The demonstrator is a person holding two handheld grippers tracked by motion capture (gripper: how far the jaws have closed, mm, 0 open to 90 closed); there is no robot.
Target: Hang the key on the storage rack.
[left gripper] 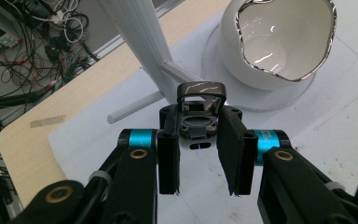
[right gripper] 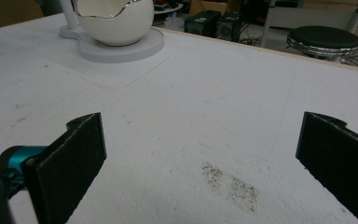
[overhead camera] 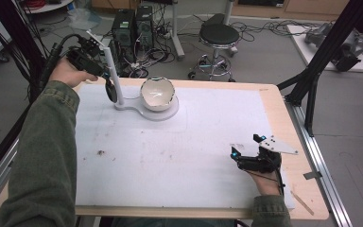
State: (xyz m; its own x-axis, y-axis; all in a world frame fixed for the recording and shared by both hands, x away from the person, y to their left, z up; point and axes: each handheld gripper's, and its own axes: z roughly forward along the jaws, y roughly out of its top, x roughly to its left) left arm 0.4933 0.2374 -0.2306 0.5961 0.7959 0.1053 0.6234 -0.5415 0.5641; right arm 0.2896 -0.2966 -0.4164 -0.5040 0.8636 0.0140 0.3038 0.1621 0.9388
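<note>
left gripper (left gripper: 200, 156) pinched on a dark metal strainer (left gripper: 199, 112) beside the white stand's post (left gripper: 142, 35), near bowl (left gripper: 279, 42) | right gripper (right gripper: 200, 163) wide open, empty, parked on mat | tip, imo: go slow, keep clear of post

Your left gripper (overhead camera: 105, 78) sits at the table's (overhead camera: 274, 101) far left corner, just left of the stand's post (overhead camera: 114, 75). The bowl (overhead camera: 157, 93) rests on the stand's base (overhead camera: 163, 113), right of that post. Your right gripper (overhead camera: 246, 151) lies near the right edge, well apart from the bowl, with a stool (overhead camera: 219, 40) beyond the table.
</note>
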